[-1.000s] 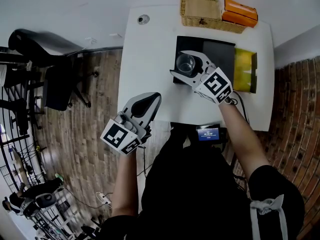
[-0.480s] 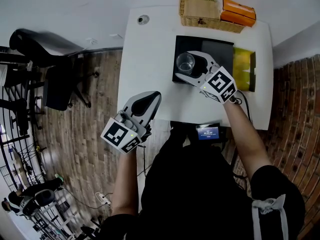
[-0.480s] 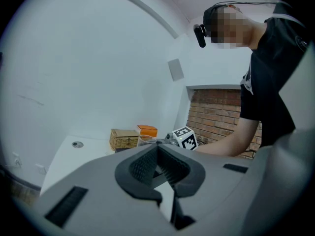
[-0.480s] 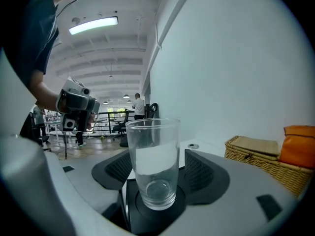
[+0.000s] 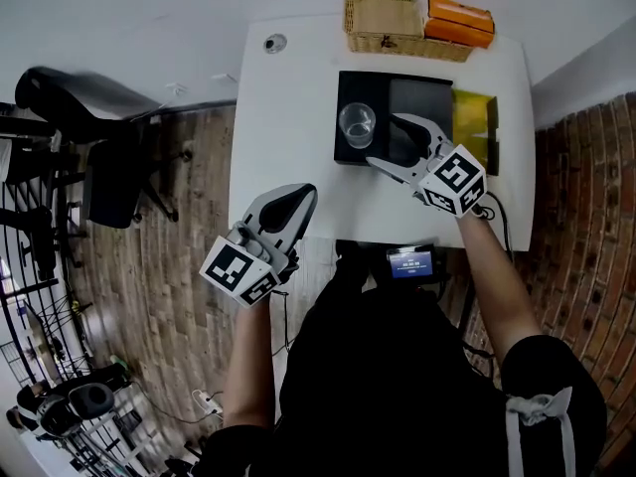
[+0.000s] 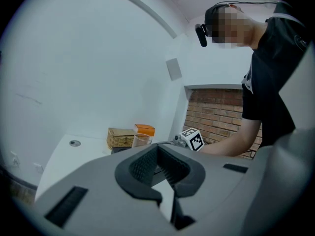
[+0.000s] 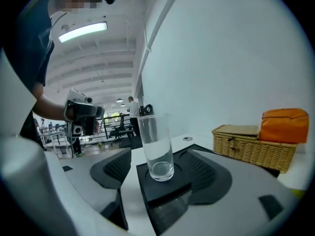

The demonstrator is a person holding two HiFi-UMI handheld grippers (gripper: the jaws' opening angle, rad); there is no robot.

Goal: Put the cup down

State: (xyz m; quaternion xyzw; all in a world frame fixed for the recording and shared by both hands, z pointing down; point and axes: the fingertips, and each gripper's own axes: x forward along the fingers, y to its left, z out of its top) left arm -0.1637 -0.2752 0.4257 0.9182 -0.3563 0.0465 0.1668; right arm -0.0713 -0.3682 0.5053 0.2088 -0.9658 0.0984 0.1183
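Observation:
A clear glass cup stands upright on the left part of a black tray on the white table. My right gripper lies just right of the cup and a little nearer me, apart from it. Its jaws are opening and touch nothing. In the right gripper view the cup stands on the black tray between and just beyond the spread jaw tips, pads off the glass. My left gripper hovers at the table's front edge, shut and empty. The left gripper view shows the cup far off.
A wicker basket and an orange box sit at the table's far edge. A yellow box adjoins the tray on the right. A small screen device hangs at the front edge. A dark chair stands on the floor, left.
The right gripper's jaws have spread and let go of the cup. The gripper has drawn back to the right and toward me while the cup stays on the tray. The left gripper has barely moved.

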